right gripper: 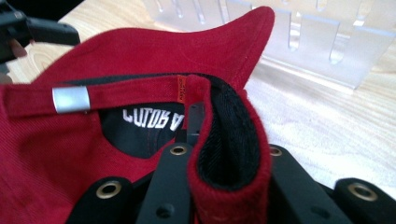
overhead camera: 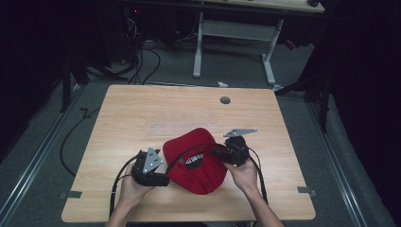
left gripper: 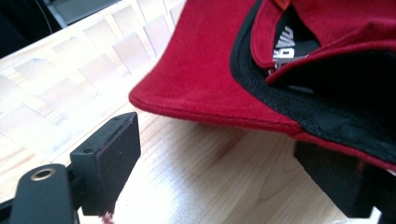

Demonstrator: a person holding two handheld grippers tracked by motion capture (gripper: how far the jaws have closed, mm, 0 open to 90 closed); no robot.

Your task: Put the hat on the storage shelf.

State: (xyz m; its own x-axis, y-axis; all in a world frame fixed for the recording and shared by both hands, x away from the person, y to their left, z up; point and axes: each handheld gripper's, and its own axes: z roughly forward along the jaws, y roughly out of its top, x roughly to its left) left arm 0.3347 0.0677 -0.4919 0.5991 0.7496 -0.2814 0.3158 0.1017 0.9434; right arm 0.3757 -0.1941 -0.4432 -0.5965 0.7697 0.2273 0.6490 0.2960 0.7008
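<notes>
I count one red cap (overhead camera: 196, 165), one clear slotted rack (right gripper: 299, 35), one table (overhead camera: 142, 113), and my two grippers.

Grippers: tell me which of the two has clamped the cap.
The right gripper: it pinches the red cap's rim. The left gripper stands open beside the brim.

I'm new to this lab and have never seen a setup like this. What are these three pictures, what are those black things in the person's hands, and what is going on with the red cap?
No robot here: a person holds two hand-held grippers, each with two black jaws. One picture looks down from above the wooden table; the other two come from cameras riding on the grippers. On the table lies a red cap with a black lining, beside a clear plastic rack. The right gripper is shut on the cap's rim, the fabric pinched between its jaws. The left gripper is open, its jaws standing apart at the cap's brim edge, not yet closed on it.
</notes>
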